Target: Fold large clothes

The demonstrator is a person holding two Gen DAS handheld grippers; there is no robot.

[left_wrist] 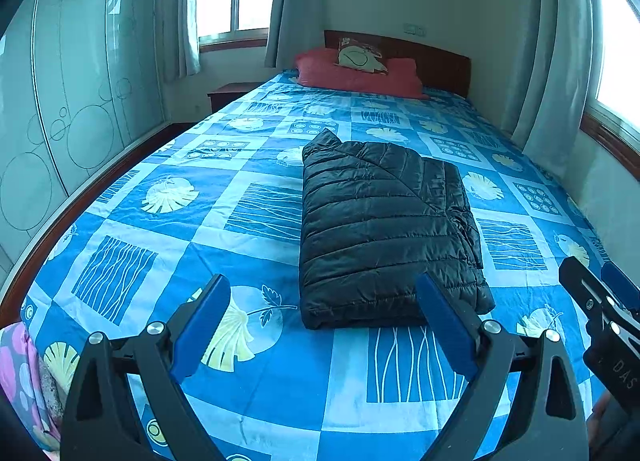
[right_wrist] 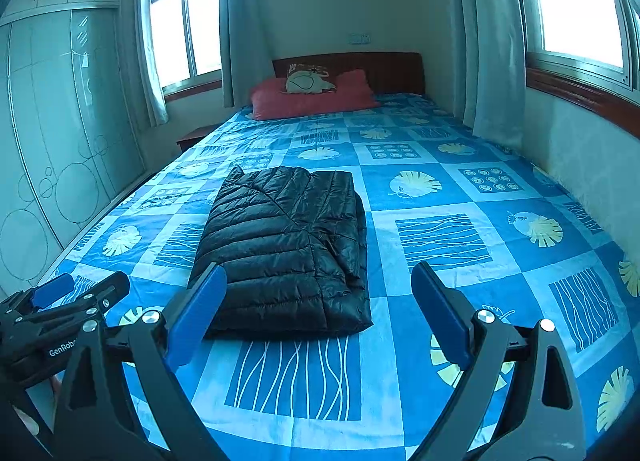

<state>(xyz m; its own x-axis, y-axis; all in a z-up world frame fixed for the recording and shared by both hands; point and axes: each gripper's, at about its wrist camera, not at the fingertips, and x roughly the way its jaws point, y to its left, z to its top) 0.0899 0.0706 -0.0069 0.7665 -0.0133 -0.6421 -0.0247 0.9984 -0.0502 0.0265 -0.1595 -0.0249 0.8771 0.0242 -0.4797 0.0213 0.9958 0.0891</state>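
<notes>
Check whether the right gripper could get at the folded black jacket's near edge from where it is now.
Probably yes. The right gripper is open and holds nothing, and the black jacket lies flat on the bedspread just ahead, toward its left finger. Nothing lies between them; the left gripper sits off to the side.

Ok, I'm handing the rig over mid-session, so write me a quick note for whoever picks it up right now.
Left gripper: open, empty, hovering above the near end of the bed, just short of the jacket.
Right gripper: open, empty, hovering beside it.
Black puffer jacket: lies mid-bed on the blue patterned bedspread, folded into a compact rectangle, neither gripper touching it. Red pillow sits at the headboard end.
Done: the fold looks complete.
Left: perhaps tidy the slightly bunched right edge; no other unfolded garment is clearly in view.
</notes>
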